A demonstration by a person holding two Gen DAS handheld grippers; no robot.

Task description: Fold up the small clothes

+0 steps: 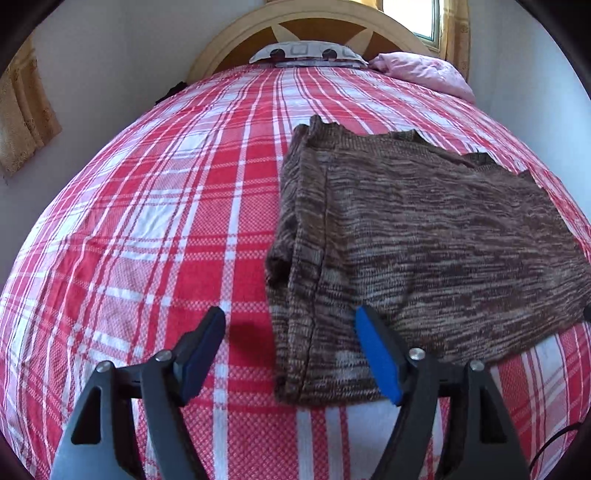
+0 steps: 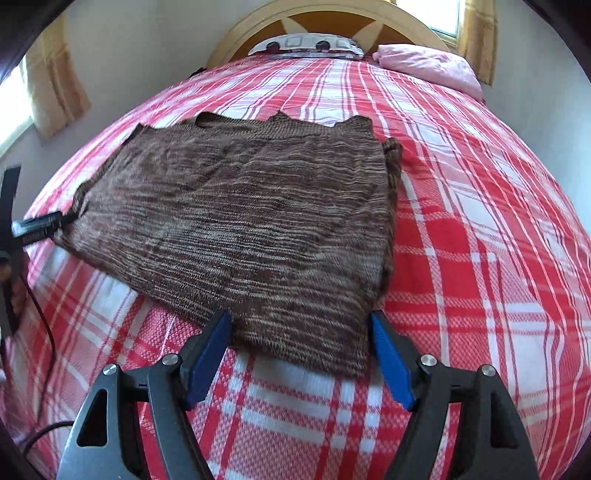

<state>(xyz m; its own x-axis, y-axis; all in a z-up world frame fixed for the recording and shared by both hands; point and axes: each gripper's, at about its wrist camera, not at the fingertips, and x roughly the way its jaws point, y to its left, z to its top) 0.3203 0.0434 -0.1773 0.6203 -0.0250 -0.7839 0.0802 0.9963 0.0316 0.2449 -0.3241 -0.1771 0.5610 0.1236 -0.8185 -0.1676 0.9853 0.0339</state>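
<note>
Left tool [image 1: 290, 325] hangs with its blue pads spread wide, nothing pinched — the near left corner of the brown knit garment [image 1: 424, 236] lies on the bed just past the gap. Right tool [image 2: 299, 328] is equally spread and empty, poised over the garment's near right corner. That garment lies flat on the red-and-white plaid bedspread [image 1: 147, 221], one side edge folded inward. At the far left of the right view a dark tip, probably the left tool, sits at the cloth's edge. Beyond — a patterned pillow [image 2: 306, 46], a pink pillow [image 2: 432, 66] and the curved wooden headboard [image 2: 258, 26].
</note>
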